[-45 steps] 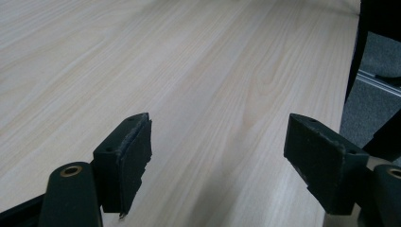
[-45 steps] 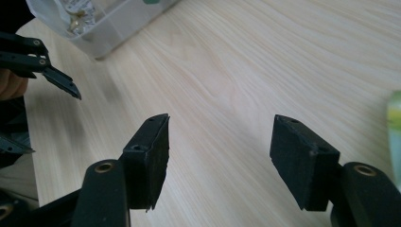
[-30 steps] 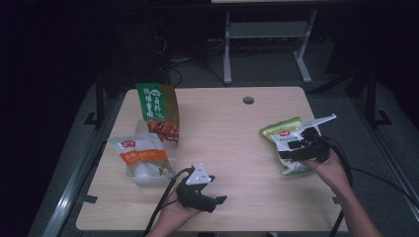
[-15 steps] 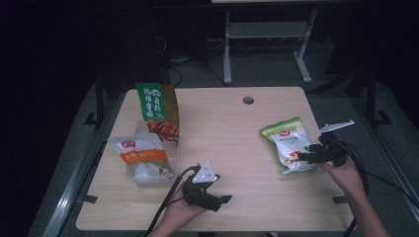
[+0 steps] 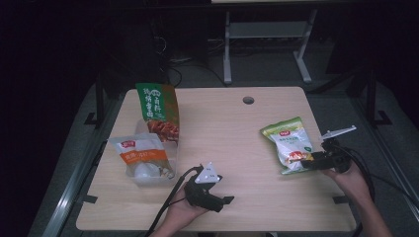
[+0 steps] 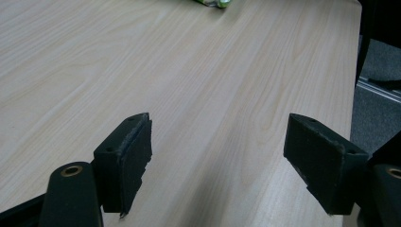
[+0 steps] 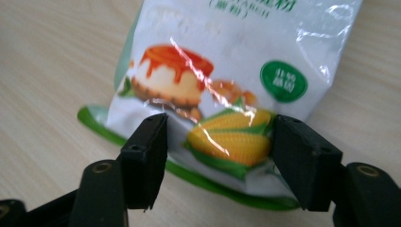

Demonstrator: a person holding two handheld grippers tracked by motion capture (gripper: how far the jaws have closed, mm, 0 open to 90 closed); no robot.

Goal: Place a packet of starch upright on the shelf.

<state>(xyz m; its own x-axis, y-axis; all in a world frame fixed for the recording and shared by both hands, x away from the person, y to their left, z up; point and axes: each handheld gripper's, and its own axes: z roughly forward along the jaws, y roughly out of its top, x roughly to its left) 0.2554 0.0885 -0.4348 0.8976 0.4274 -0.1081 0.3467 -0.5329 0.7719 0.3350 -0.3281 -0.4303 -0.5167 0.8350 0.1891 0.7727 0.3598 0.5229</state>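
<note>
Two jaws of the right hand-held gripper (image 7: 213,156) have just been closing around the near end of the green pouch (image 7: 227,94) flat on the worktop (image 7: 52,71), not yet pinching, so slick film could slip out.

Green-and-white pouch (image 7: 236,94) printed with yellow corn, an orange-glazed pudding and a green round badge. Pale wood-grain table (image 5: 237,133). Tall bag (image 5: 157,111) coloured green above, reddish-brown below. White packet (image 5: 141,155) marked by an orange band. Both grippers' pads (image 6: 135,156) seen black.
</note>
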